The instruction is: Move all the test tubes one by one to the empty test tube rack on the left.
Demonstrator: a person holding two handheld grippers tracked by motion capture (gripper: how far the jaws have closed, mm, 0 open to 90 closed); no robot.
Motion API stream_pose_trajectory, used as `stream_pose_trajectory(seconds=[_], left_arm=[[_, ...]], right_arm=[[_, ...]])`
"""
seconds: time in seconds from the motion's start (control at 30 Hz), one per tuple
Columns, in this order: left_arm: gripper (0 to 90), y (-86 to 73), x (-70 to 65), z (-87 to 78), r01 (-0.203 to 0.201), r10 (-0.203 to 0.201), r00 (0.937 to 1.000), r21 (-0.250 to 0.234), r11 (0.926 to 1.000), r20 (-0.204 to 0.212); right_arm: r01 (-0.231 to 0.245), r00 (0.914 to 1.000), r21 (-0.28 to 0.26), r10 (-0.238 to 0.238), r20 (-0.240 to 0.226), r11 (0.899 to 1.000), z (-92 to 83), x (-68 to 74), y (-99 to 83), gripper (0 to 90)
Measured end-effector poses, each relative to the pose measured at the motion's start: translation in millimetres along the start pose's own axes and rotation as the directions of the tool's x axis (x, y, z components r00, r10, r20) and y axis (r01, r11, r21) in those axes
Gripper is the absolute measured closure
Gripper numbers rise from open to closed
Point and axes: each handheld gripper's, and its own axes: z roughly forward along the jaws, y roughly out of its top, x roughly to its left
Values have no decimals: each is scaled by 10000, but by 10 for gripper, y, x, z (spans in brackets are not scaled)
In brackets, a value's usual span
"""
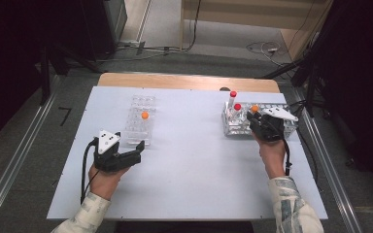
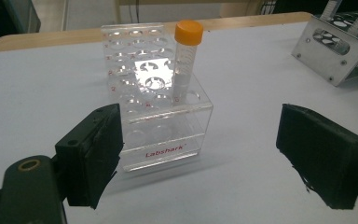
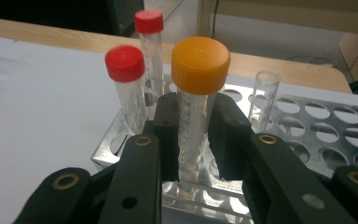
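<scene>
Broadly, the matte white rectangular tabletop (image 1: 189,160) takes up most of the scene, with a bare wooden strip along its far edge and a wide smooth stretch open between the 2 racks. At the right sits the shiny perforated metal rack (image 3: 326,121), its top plate punched with round holes, close to the table's right edge. At the left stands the clear acrylic tube rack (image 2: 158,116), boxy and glossy, with 1 orange-capped tube (image 2: 185,60) upright in a hole on its right side.

The right gripper (image 3: 193,140), black with rubbery pads, is pinching a clear plastic tube with a smooth orange screw cap (image 3: 199,65) just under the cap; the tube stands in the near left part of the metal rack, long axis vertical, cap up. Just beyond it, to the left, 2 red-capped clear tubes (image 3: 126,63) stand upright, and 1 uncapped clear tube (image 3: 265,93) stands to the right.

The left gripper (image 2: 200,149) rests just near of the acrylic rack, jaws spread wide with nothing between them.
</scene>
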Motion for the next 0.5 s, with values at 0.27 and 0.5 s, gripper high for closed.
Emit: stream_pose_trajectory(seconds=[0.27, 0.5], left_arm=[[149, -5, -5, 6, -31, 31, 10000, 44, 10000, 5], [149, -6, -11, 11, -44, 44, 10000, 48, 10000, -3]], right_arm=[[85, 9999, -449, -80, 105, 9990, -148, 5, 126, 718], [48, 10000, -534, -48, 9, 9986, -239, 0, 154, 719]])
